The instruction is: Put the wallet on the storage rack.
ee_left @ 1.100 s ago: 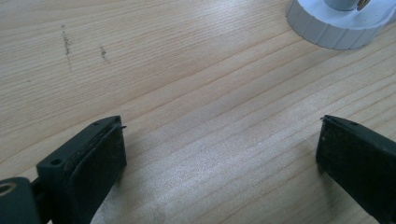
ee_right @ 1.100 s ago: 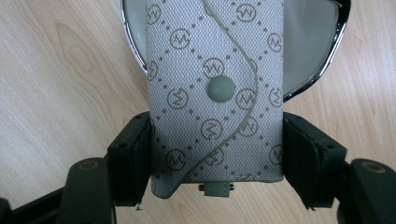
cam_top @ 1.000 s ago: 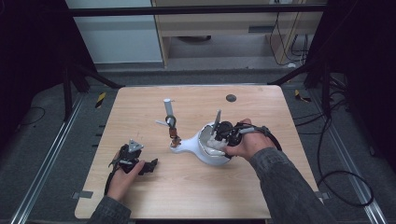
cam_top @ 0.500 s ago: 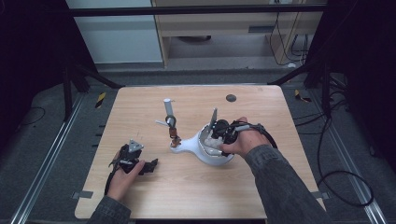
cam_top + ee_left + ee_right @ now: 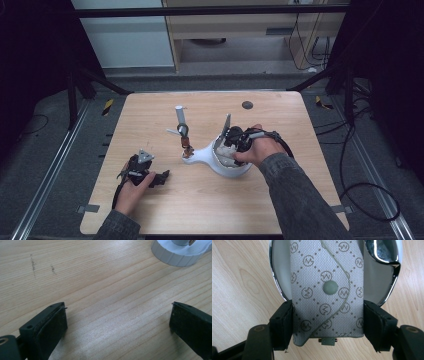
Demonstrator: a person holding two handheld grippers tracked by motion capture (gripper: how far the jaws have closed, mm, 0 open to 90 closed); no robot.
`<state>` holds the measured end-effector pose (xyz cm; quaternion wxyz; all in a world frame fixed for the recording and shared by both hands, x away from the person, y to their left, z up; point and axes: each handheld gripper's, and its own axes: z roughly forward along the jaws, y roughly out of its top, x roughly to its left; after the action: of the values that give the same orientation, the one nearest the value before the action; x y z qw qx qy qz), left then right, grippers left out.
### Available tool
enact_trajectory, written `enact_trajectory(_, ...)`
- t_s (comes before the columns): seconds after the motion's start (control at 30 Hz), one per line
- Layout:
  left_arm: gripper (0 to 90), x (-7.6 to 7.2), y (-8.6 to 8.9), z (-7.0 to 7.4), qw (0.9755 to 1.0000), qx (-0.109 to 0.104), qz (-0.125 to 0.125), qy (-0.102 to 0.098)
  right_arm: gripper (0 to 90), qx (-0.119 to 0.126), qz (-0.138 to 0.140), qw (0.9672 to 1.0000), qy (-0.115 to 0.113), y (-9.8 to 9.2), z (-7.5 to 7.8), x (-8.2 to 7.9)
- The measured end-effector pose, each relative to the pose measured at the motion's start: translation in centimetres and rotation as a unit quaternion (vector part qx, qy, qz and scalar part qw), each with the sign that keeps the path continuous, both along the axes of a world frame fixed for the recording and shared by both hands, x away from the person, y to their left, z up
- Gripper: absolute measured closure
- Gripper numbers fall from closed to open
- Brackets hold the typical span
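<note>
Barely shifted, right tool [image 5: 328,322] clamps patterned pouch [image 5: 327,290] over white dish [image 5: 230,165].

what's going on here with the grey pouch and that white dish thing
A person at a wooden table works a tool in each hand. The right tool is shut on a grey patterned pouch, holding it over a white dish with a chrome rim. In the high view that hand sits at the white dish, beside a small upright stand. The left tool rests low over bare wood near the table's front left, jaws open with nothing between them.
</note>
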<state>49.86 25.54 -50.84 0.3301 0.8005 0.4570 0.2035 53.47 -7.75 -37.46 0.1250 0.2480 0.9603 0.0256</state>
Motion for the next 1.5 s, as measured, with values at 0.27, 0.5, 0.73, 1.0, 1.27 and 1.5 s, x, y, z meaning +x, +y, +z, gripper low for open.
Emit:
enact_trajectory(0.27,0.7,0.0,-0.1,0.0,1.0,0.0,-0.003,0.0,31.7,-0.004,-0.004,1.0,0.008,0.2,-0.5,0.8)
enact_trajectory(0.5,0.7,0.1,-0.1,0.0,1.0,0.001,-0.003,0.001,31.7,-0.001,-0.008,0.9999,0.011,0.4,-0.9,1.1)
enact_trajectory(0.73,0.7,0.0,-0.1,0.0,1.0,0.001,-0.004,0.0,31.6,0.005,-0.008,0.9999,0.011,0.5,-1.0,1.3)
enact_trajectory(1.0,0.7,0.0,-0.1,0.0,1.0,0.001,-0.004,0.0,31.4,0.011,-0.009,0.9998,0.012,0.7,-1.3,1.5)
enact_trajectory(1.27,0.7,0.0,-0.1,0.0,1.0,0.001,-0.005,0.0,22.5,0.047,-0.023,0.9985,-0.015,0.4,-0.6,1.1)
enact_trajectory(1.5,0.7,0.0,-0.2,0.0,1.0,0.001,-0.005,0.0,23.4,0.07,-0.023,0.997,-0.024,-0.1,0.4,0.3)
